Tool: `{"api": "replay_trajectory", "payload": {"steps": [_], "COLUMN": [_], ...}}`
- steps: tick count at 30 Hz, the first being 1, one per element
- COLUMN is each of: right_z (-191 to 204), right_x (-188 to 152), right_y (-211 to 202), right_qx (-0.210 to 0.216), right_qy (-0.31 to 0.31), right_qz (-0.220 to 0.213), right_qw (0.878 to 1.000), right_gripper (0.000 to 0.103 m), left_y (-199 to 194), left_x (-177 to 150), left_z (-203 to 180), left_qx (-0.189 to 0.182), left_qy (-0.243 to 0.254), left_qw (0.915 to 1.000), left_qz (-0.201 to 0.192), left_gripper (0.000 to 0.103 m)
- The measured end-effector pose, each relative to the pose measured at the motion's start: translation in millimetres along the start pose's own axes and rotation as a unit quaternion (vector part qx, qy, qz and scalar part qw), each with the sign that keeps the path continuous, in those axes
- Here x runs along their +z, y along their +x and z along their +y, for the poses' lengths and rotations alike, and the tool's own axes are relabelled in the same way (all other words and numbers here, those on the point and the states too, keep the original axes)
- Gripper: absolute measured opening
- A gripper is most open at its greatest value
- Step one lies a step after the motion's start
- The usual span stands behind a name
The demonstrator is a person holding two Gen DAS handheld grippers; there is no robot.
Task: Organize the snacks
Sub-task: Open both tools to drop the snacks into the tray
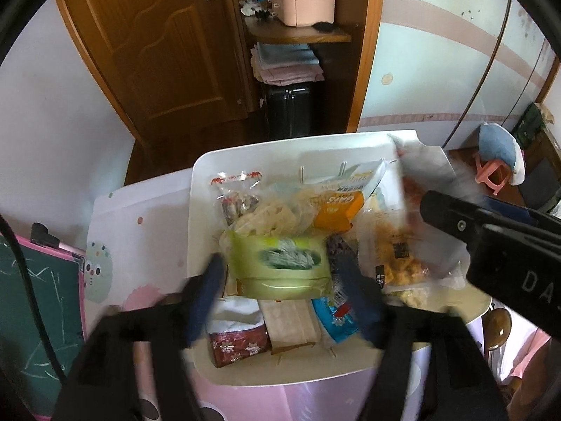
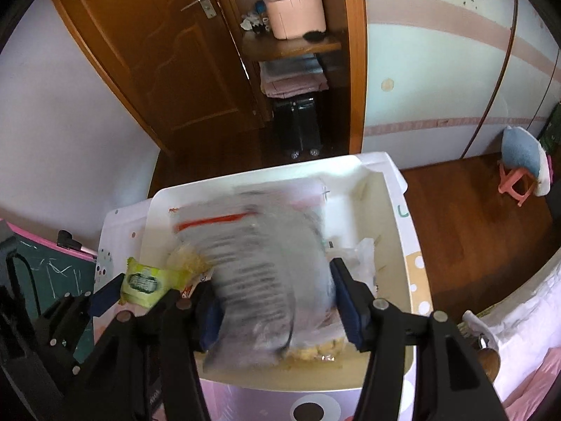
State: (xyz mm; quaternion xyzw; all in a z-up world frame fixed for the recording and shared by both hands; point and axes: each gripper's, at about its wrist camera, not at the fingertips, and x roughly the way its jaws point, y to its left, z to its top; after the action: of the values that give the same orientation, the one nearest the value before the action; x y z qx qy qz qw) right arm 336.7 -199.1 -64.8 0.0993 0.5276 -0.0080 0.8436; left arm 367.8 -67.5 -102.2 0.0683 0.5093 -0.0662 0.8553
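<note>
Right, white bin [image 1: 210, 175] fills the space under both of your hand-held grippers, sitting on the patterned tabletop [image 1: 140, 217], already packed with snacks. Biggest loose item: the grey printed bag [image 2: 259, 273], blurred, lying between the fingers of your right hand-held gripper [image 2: 277, 301]. Its long axis runs away from you, along the fingers, toward the far bin wall. Jaws there are spread, and I can't tell if the pads touch the bag; it looks let go or dropping into the bin, not clamped. Next down, the green packet [image 1: 280, 266] sits between and just ahead of the fingertips of your left hand-held gripper [image 1: 284, 280]. Its long axis lies crosswise to the fingers, spanning the gap. Left jaws stand wide apart, with no pad pressing the packet, so nothing is gripped. Left is clearly the nearer hand for the green packet. Judgement: closing as aligned would squeeze it end to end, so it may buckle. Smaller packs, orange pouch [image 1: 336, 210] and lotus-root slices [image 1: 266, 217], lie beyond the left fingertips.
</note>
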Motion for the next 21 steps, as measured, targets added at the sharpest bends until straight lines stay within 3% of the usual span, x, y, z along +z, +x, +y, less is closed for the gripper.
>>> {"api": "replay_trajectory", "payload": {"steps": [3, 21], "right_z": [-2, 5], "right_x": [-2, -13], "right_y": [1, -12], "right_qx": [0.011, 0.007], "right_qy": [0.01, 0.001], "right_qz": [-0.002, -0.011], "right_qw": [1.0, 1.0], "right_gripper": [0.075, 0.075], "left_y": [2, -17], "left_x": [-1, -11], "left_z": [1, 17], "left_qx": [-0.001, -0.007], "left_qy": [0.001, -0.027], "left_qw": [1.0, 0.9995], "left_qz": [-0.002, -0.015], "left_gripper": [0.094, 0.094]}}
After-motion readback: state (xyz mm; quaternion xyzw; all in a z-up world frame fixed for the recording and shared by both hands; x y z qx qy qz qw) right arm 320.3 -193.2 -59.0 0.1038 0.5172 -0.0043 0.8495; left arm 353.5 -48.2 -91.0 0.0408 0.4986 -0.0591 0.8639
